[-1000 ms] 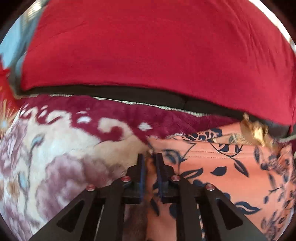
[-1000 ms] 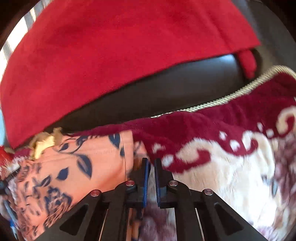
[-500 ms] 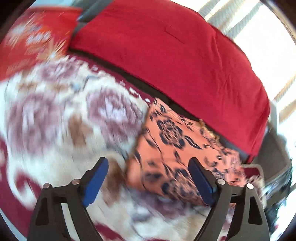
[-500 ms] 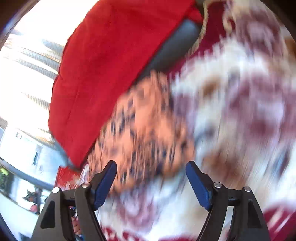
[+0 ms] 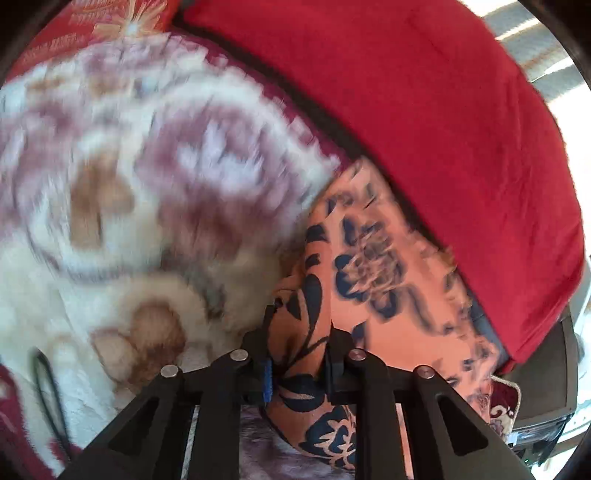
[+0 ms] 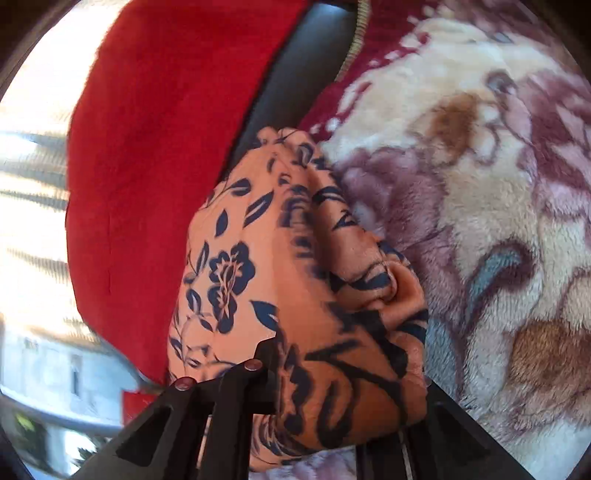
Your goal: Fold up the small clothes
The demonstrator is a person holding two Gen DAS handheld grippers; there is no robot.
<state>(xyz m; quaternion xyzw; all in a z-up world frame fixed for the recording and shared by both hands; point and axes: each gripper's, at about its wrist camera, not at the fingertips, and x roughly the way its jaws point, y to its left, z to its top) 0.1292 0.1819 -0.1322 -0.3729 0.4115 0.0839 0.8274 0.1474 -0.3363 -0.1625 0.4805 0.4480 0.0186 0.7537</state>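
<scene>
Plush floral blanket (image 5: pixel 110 229) in cream, maroon and brown underneath everything, with a big red cushion (image 5: pixel 443 129) along the back edge and bright window glare behind. No brand, label or readable writing anywhere; just a gold pattern on a red pillow (image 5: pixel 92 26) in the corner, too smeared to make out. Heavy motion blur on the left wrist view. Orange garment (image 6: pixel 280 295) with navy flowers lying bunched on the blanket right against the cushion. Left gripper (image 5: pixel 299 354) closing, jaws narrow, a fold of the fabric pinched between them. Right gripper (image 6: pixel 332 373) clamped tight on another bunch, its far finger buried under cloth. No containers around.
</scene>
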